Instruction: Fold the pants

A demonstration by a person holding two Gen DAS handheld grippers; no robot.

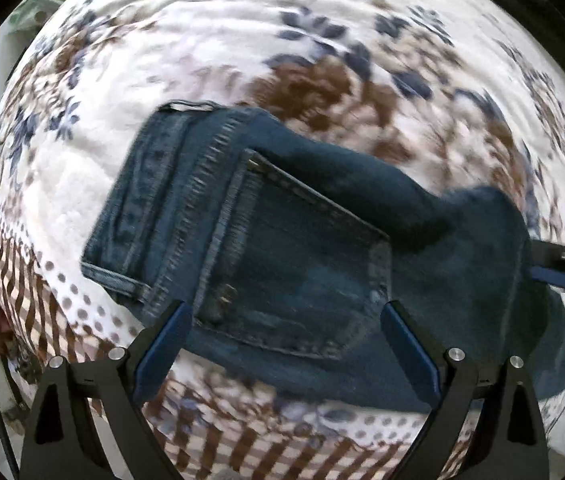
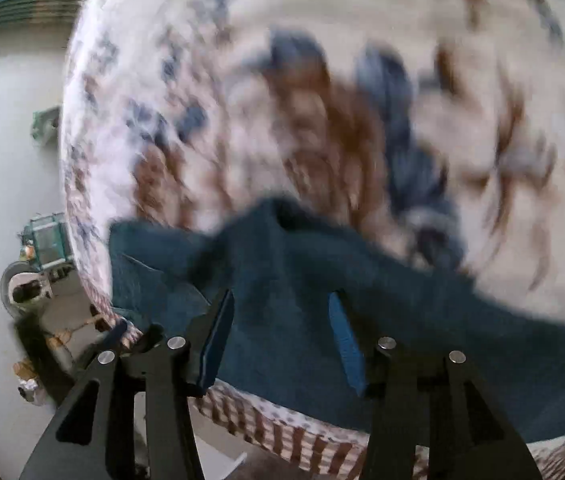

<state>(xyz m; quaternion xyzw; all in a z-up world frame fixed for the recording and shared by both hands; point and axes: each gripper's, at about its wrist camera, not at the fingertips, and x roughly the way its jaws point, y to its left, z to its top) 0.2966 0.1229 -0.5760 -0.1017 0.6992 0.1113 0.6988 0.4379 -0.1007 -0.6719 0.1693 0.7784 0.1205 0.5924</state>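
Note:
Dark blue jeans [image 1: 282, 248] lie folded on a floral blanket [image 1: 210, 40], waistband to the left and a back pocket facing up. My left gripper [image 1: 284, 314] hangs straight above the pocket, open wide, with nothing between its blue pads. In the left wrist view my right gripper [image 1: 558, 270] pokes in at the right edge, at the leg end of the jeans. The right wrist view is blurred: my right gripper [image 2: 280, 300] stands open over the rumpled denim [image 2: 282, 264], the pads not pressing on the cloth.
The blanket's striped and dotted border [image 1: 242, 440] runs along the bed's near edge. Left of the bed lies pale floor [image 2: 2, 140] with a green crate [image 2: 46, 240], a round grey object [image 2: 22, 286] and small clutter.

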